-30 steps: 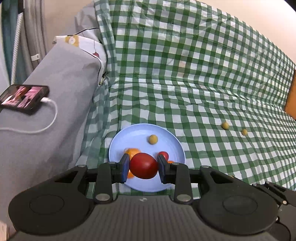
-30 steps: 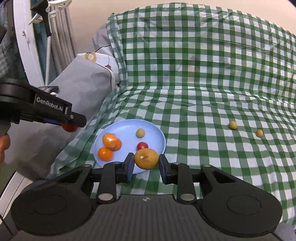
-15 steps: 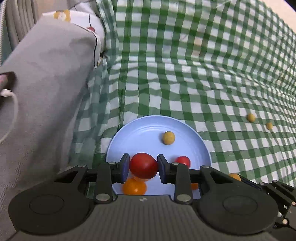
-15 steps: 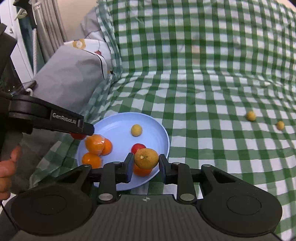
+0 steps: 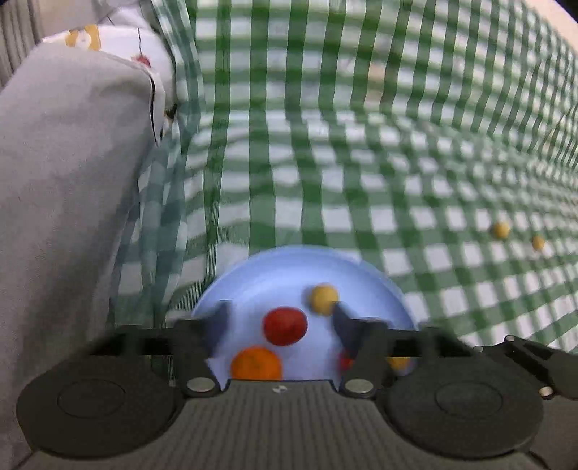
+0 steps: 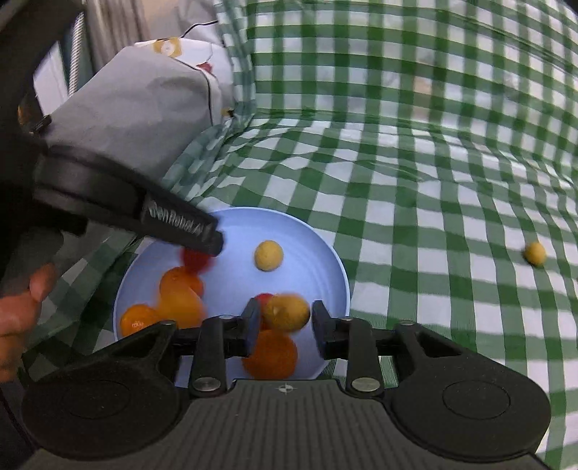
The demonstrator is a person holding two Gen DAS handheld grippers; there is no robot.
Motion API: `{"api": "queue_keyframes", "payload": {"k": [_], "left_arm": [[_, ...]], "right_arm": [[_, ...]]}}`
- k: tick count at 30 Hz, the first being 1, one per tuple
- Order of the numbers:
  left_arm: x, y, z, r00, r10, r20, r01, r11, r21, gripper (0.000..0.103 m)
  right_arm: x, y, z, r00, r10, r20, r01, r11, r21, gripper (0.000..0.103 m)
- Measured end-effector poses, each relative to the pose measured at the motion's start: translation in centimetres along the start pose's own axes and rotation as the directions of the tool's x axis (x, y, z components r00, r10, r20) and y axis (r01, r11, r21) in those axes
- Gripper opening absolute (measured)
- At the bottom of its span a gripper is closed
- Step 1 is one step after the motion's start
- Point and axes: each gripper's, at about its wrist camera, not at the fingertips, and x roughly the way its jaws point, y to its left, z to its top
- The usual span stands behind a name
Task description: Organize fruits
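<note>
Left gripper [image 5: 278,321] jaws opening, red tomato [image 5: 285,325] loose between, over blue plate [image 5: 260,267]. Right gripper [image 6: 285,320] jaws opening around yellow fruit [image 6: 286,313], long axis sideways; oranges [image 6: 180,303] alongside.

This is looking like a home living room. A green-and-white checked cloth [image 6: 415,152] is draping over the seat and backrest of what seems to be a sofa, creasing where the two meet. A grey-covered armrest [image 5: 68,173] is rising at the left, with a white patterned cushion or cover [image 6: 188,54] sitting behind it. Grey curtains [image 6: 108,32] are hanging in the far left corner. A light blue plate [image 6: 310,246] of small fruit is resting on the cloth-covered seat.
</note>
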Motion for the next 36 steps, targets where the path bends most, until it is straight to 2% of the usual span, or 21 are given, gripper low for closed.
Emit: {"api": "queue_keyframes", "payload": {"k": [1, 2, 3, 6, 11, 15, 19, 25, 30, 33, 36], "left_arm": [[-1.1, 0.1, 0.0, 0.999, 0.0, 0.036, 0.001, 1.0, -0.013, 0.101], [-2.1, 0.2, -0.1, 0.998, -0.001, 0.06, 0.002, 1.0, -0.019, 0.103], [-2.8, 0.2, -0.3, 0.997, -0.002, 0.073, 0.003, 1.0, -0.021, 0.103], [-5.8, 0.5, -1.9, 0.998, 0.005, 0.067, -0.004, 1.0, -0.008, 0.103], [-11.0, 1.4, -6.0, 0.995, 0.09, 0.039, -0.088, 0.995, -0.045, 0.103], [-14.3, 1.8, -8.7, 0.995, 0.102, 0.005, -0.101, 0.991, -0.091, 0.103], [-16.8, 1.5, -10.3, 0.992, 0.122, 0.017, -0.121, 0.99, -0.067, 0.103], [-21.6, 0.6, -11.0, 0.99, 0.1, 0.101, -0.094, 0.994, -0.064, 0.103], [-24.3, -0.3, -11.6, 0.979, 0.104, 0.177, -0.088, 0.991, -0.097, 0.103], [-25.6, -0.4, -12.0, 0.977, 0.093, 0.194, -0.067, 0.988, -0.136, 0.103], [-26.9, -0.6, -12.3, 0.972, 0.086, 0.218, -0.059, 0.99, -0.126, 0.103]], "right_arm": [[-0.3, 0.0, 0.1, 1.0, -0.01, 0.007, 0.01, 1.0, -0.003, 0.056], [-0.7, 0.0, 0.1, 1.0, -0.015, 0.014, 0.015, 1.0, -0.001, 0.067], [-1.2, -0.1, 0.0, 1.0, -0.014, 0.009, 0.014, 1.0, 0.001, 0.071], [-3.7, -0.2, -0.9, 1.0, -0.012, -0.01, 0.012, 1.0, 0.025, 0.079], [-9.4, 0.4, -3.6, 0.999, -0.008, -0.031, 0.01, 0.999, 0.052, 0.089], [-14.4, 1.6, -5.0, 1.0, -0.017, -0.014, 0.018, 0.997, 0.074, 0.092], [-18.8, 2.8, -5.8, 0.998, -0.038, 0.048, 0.033, 0.996, 0.087, 0.094], [-23.7, 4.3, -6.9, 0.988, -0.067, 0.14, 0.056, 0.995, 0.08, 0.095], [-27.1, 5.1, -7.4, 0.972, -0.1, 0.213, 0.093, 0.995, 0.041, 0.096], [-29.7, 5.4, -7.8, 0.952, -0.103, 0.287, 0.105, 0.994, 0.007, 0.098], [-31.3, 5.8, -8.4, 0.935, -0.108, 0.338, 0.111, 0.994, 0.01, 0.1]]}}
